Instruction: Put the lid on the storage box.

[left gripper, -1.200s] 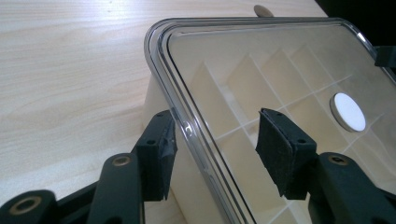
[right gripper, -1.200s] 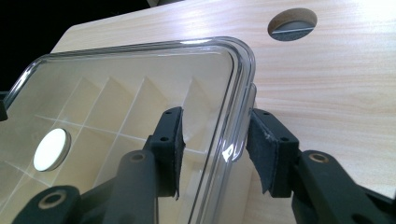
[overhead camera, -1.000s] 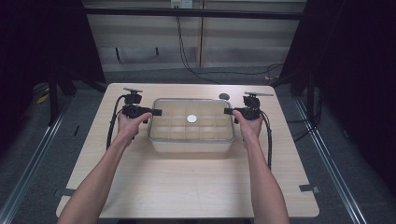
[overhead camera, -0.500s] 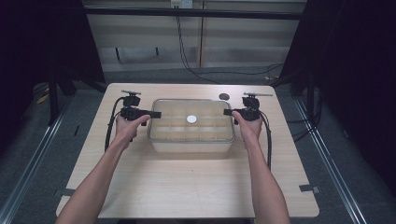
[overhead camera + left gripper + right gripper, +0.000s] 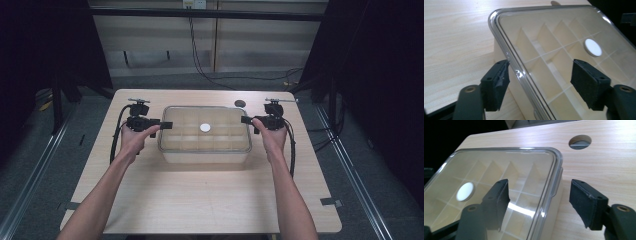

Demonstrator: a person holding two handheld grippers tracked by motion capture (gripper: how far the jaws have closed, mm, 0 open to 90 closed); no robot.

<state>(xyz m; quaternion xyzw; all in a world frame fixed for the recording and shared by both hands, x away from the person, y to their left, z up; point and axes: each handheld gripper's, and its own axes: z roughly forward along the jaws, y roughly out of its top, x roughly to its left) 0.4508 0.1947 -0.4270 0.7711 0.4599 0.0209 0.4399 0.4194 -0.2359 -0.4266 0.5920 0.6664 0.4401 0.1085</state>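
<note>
Both tongs have just been opening. The left tongs (image 5: 166,124) and the right tongs (image 5: 246,120) now stand wide, each astride one end rim of the clear-lidded box (image 5: 205,148) without pressing it. The box rests mid-worktop (image 5: 200,200), so it seems released, set down.

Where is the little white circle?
The white circle sits on the clear lid of the box, near the lid's middle in the high view, between the two claws.

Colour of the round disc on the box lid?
White disc; clearest in the left gripper view.
</note>
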